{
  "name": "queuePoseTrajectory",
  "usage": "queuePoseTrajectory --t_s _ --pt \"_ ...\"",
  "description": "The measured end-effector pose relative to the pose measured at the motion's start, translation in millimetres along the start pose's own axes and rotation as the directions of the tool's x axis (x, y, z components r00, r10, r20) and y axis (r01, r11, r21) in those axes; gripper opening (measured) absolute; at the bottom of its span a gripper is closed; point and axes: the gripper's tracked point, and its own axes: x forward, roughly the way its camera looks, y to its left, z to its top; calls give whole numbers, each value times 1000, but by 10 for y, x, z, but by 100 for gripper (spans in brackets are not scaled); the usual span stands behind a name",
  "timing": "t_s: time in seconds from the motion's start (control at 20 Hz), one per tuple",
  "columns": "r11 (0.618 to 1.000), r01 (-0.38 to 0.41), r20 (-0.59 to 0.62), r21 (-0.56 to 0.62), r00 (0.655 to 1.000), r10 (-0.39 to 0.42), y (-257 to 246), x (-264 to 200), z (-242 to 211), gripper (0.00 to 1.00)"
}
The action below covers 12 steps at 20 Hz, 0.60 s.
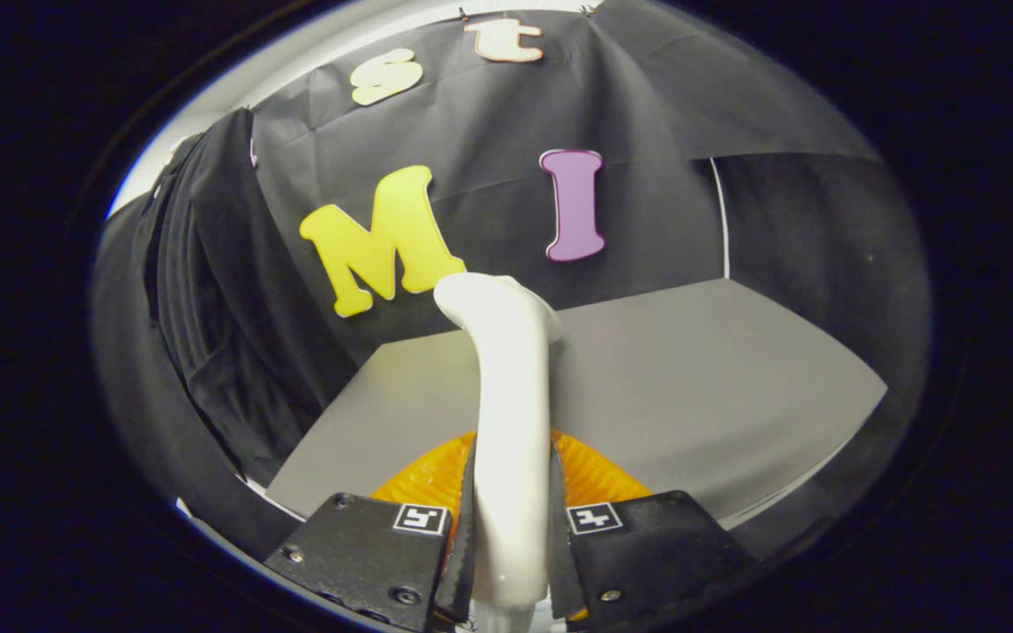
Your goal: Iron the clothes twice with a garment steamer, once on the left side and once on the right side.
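Gripper (511, 536): fingers closed on handle of white garment steamer (511, 396), both pressing its sides; firm clamp likely for steady passes. Steamer head up, ahead of fingers, over grey bench (691, 387). Dark clothes (207, 308) hang left, well apart, probably awaiting passes. Readable brand, label: none.

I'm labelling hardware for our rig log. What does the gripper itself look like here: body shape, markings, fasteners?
The gripper has two blocky, angular finger mounts with a matte finish. Each carries a small square black-and-white fiducial marker near its inner top corner, and round screw heads show along the mounts' lower faces. The fingers are thin flat plates.
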Motion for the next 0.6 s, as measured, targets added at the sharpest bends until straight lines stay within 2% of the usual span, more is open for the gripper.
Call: queuePoseTrajectory --t_s 0.25,0.6 --pt "998 45 185 -52 982 -35 484 -714 498 36" --pt "992 8 391 -128 919 43 1734 -1522 1103 36"
